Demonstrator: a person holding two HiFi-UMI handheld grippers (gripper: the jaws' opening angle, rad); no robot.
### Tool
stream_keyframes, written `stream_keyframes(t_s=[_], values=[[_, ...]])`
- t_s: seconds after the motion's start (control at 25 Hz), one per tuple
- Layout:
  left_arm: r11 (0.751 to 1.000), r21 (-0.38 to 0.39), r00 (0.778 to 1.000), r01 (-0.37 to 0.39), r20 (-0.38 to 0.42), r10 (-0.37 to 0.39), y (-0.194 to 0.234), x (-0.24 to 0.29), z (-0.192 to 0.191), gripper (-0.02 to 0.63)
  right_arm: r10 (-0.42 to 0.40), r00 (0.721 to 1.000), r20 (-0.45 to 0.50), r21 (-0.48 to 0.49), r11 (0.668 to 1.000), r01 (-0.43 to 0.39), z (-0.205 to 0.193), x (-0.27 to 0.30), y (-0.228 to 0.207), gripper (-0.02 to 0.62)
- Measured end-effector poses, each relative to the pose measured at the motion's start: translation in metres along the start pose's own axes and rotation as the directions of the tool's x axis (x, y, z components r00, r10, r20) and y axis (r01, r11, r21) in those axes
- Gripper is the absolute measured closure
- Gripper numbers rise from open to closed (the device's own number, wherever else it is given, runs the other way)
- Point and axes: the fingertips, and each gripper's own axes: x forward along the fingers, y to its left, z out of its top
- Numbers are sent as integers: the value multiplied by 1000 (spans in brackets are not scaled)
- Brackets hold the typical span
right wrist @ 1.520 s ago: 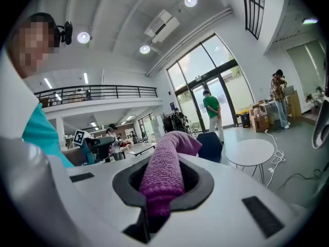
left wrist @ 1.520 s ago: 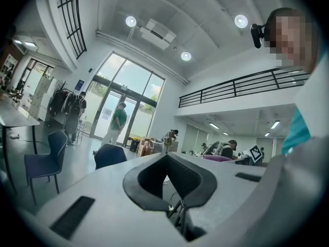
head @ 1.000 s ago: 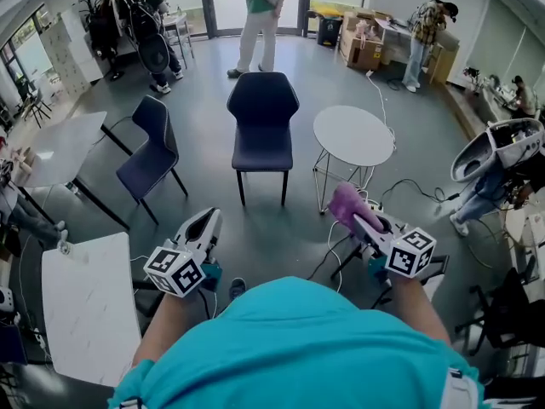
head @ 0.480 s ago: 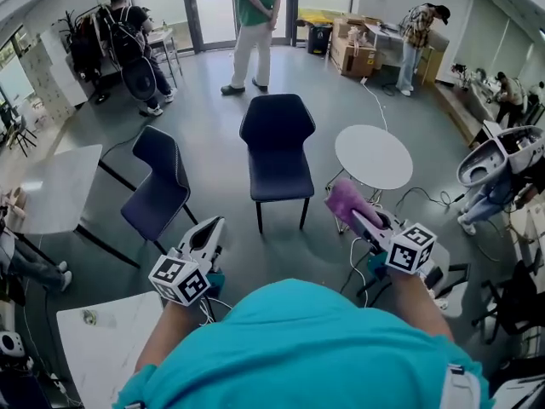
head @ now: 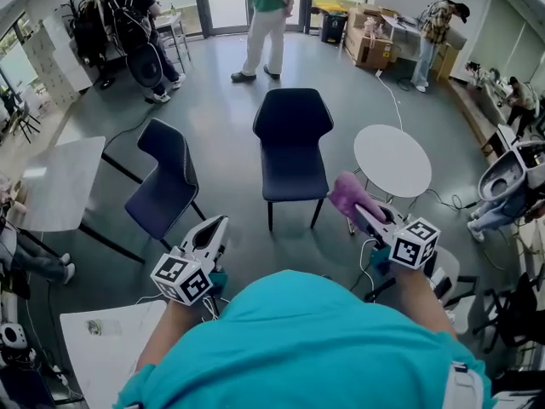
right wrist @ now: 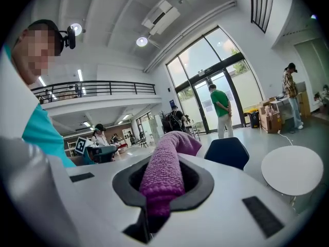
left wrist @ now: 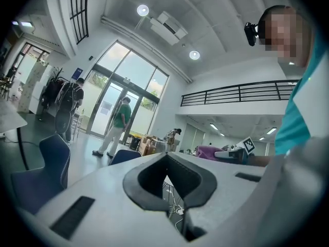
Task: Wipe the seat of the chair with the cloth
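The dark navy chair (head: 290,147) stands straight ahead on the grey floor, its seat (head: 295,175) bare and facing me. My right gripper (head: 361,212) is shut on a purple cloth (head: 347,194) held in the air, just right of the seat's front corner. In the right gripper view the cloth (right wrist: 163,181) fills the jaws' gap and the chair's back (right wrist: 229,152) shows beyond. My left gripper (head: 218,224) hangs shut and holds nothing, to the left of the chair and nearer me. In the left gripper view that gripper (left wrist: 166,159) points toward the chair (left wrist: 125,156).
A second navy chair (head: 166,186) stands to the left, a round white table (head: 392,160) with cables under it to the right. White tables (head: 51,181) sit at the left edge. A person in green (head: 268,24) stands behind the chair, others along the walls.
The view has moved forward: the chair and round table now lie closer and lower in the frame. Both grippers keep their hold and posture.
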Motion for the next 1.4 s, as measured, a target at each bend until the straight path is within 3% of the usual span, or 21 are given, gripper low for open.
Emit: stream_keyframes(t_s=[0.28,0.48,0.72,0.92,1.2,1.4], values=[[994,13,994,-112,1,112,26,53,-3,604,121,993,-2,12,993,-121,13,50,-67,549],[985,3,984,-174,27,174,22,146,3,604,206,978,-29,14,979,-205,44,83,-156,549],[984,-15,983,-180,27,180,16,248,10,604,263,962,-73,-4,965,-264,73,103,-237,549],[992,-10,991,-129,-27,128,37,295,7,604,227,971,-72,1,974,-227,79,131,-270,549],[1000,10,998,2,-64,-1,139,331,-1,604,85,995,-43,-20,996,-86,77,207,-276,549],[997,-48,991,61,-116,-66,188,360,-25,604,-27,1000,5,25,999,27,80,230,-297,549]])
